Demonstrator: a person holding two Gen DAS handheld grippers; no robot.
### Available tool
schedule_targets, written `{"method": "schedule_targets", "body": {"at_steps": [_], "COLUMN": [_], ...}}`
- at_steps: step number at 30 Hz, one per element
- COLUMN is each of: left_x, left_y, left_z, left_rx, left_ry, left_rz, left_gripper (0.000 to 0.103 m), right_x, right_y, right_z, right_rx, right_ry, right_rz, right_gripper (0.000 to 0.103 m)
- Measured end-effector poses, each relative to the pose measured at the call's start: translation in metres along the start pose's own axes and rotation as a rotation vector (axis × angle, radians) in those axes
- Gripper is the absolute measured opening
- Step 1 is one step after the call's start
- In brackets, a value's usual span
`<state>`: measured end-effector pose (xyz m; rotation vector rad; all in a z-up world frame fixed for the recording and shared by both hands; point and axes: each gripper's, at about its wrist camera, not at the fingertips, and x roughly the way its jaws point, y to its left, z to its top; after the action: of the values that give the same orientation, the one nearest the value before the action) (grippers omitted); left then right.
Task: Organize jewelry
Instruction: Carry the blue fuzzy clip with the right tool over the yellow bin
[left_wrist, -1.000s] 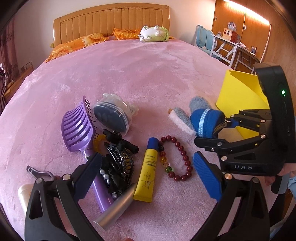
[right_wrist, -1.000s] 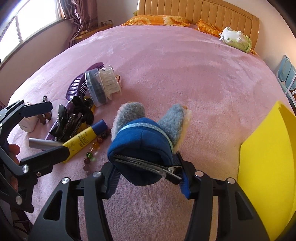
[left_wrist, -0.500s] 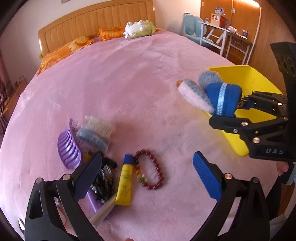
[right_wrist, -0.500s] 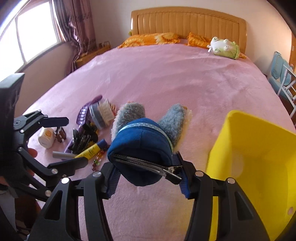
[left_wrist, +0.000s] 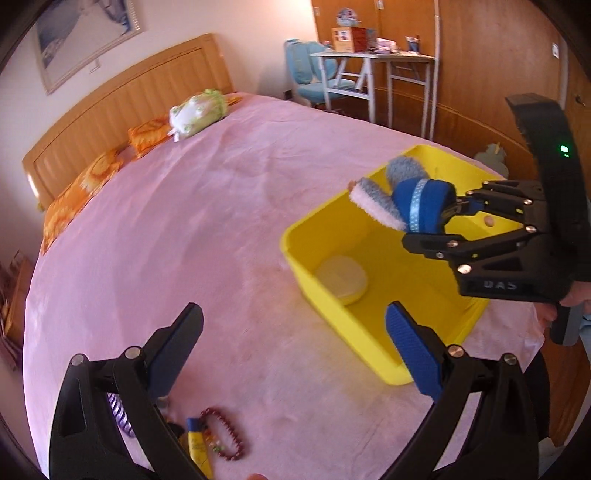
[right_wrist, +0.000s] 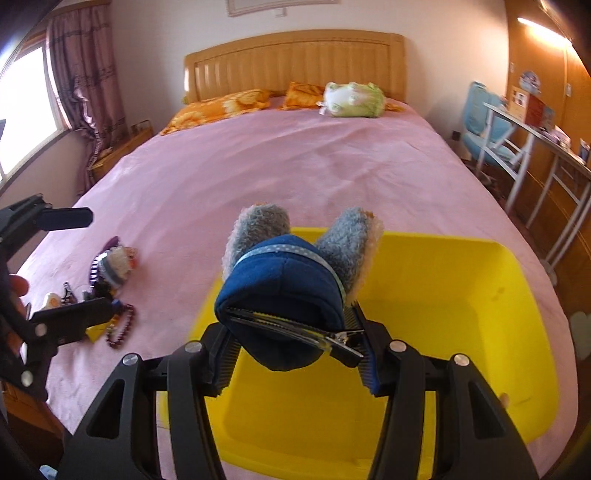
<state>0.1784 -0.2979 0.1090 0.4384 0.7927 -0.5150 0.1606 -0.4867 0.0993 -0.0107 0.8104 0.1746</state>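
Hair clip (right_wrist: 291, 295), the blue plush one with two grey ears, now hangs over the yellow bin (right_wrist: 461, 295), and this is the change that matters. A second ago it was over the pink blanket (right_wrist: 277, 166), with the bin only at the side. The right gripper (right_wrist: 295, 350) has carried it up and across, and its jaws stay pinched on the clip from both sides, with the metal clasp lying between them. From the left wrist view the clip (left_wrist: 417, 206) sits above the far part of the bin (left_wrist: 332, 317), not touching the walls.

The left gripper (left_wrist: 291, 350) has moved along with it. Its jaws are spread wide and hold nothing. It hovers above the blanket (left_wrist: 184, 221) just beside the near wall of the bin.

Inside the bin already lie a pale round case (left_wrist: 341, 278) on the floor near the wall toward the headboard, and a small bead-like thing (left_wrist: 488, 221) at the far side; I cannot tell what it is.

The other things are now well behind, at the foot edge of the bed: the red bead bracelet (left_wrist: 225, 434), a yellow tube (left_wrist: 197, 448) touching it, and a purple brush (left_wrist: 120, 413), half hidden.

I judge the carrying is almost finished. What remains for this clip is only to let it fall into the bin. It is soft and light, so it should land without trouble. The bracelet is still to be collected.
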Motion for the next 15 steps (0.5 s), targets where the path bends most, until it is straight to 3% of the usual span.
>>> {"method": "schedule_targets", "body": {"at_steps": [4,10,15], "left_x": [0.020,0.052,0.079], "left_y": [-0.034,-0.071,-0.093], "left_z": [0.020,0.037,0.039], "left_rx": [0.070,0.112,0.137], "left_ry": [0.020,0.058,0.108], "left_rz": [-0.028,-0.063,-0.074], "left_gripper": [0.097,0.097,0.097], "right_x": [0.008,0.036,0.049], "right_y": [-0.031,-0.074,-0.091], "right_z": [-0.005,-0.018,-0.024], "right_rx": [0.031,0.081,0.080], "right_ry": [0.064,0.269,0.378], "right_rz": [-0.036,-0.080,-0.120], "right_gripper": [0.055,0.055,0.055]}}
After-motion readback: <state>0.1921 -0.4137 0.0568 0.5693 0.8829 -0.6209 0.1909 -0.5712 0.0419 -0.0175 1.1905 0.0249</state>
